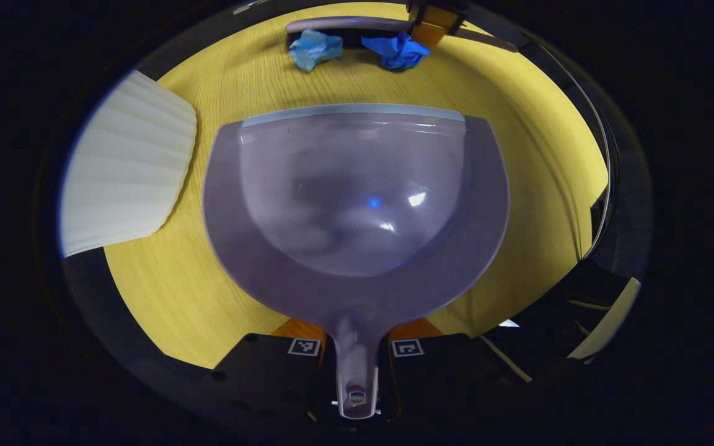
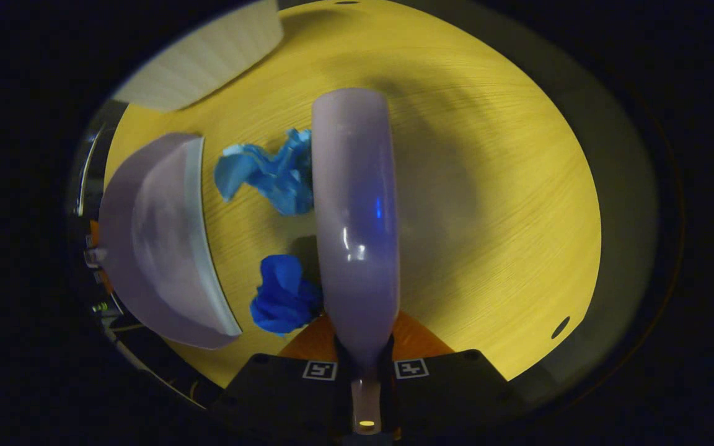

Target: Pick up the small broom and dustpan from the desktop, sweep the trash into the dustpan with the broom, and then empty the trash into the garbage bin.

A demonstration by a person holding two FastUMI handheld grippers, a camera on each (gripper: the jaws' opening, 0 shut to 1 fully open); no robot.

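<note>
Yellow wood-grain desktop (image 1: pixel 165 291) spreads under both grippers, its rounded edge dropping off into the dark booth on every side.

From the left gripper view, nearest the camera, the left gripper (image 1: pixel 356 350) has both fingers closed on the stubby handle of a translucent lilac plastic dustpan (image 1: pixel 357 204). The pan's long axis runs straight away from the gripper, and its pale straight lip lies flat toward the far side of the desk. Bare desk lies open to the right of the pan. To its left stands a white ribbed garbage bin (image 1: pixel 127 167), close beside the pan near the desk's left edge. Beyond the lip, past a strip of bare wood, lie two scraps: a light blue crumpled paper ball (image 1: pixel 315 48) and a dark blue crumpled paper ball (image 1: pixel 399 51). Just behind them is the lilac plastic small broom (image 1: pixel 348 25), lying crosswise.

From the right gripper view, the right gripper (image 2: pixel 366 365) is clamped on the broom's handle end. The broom's long axis points straight ahead, away from the fingers. Both paper balls sit against its left side, between it and the dustpan lip, which faces them. Right of the broom, the desk is wide open out to its curved edge. The bin sits at the far left.
</note>
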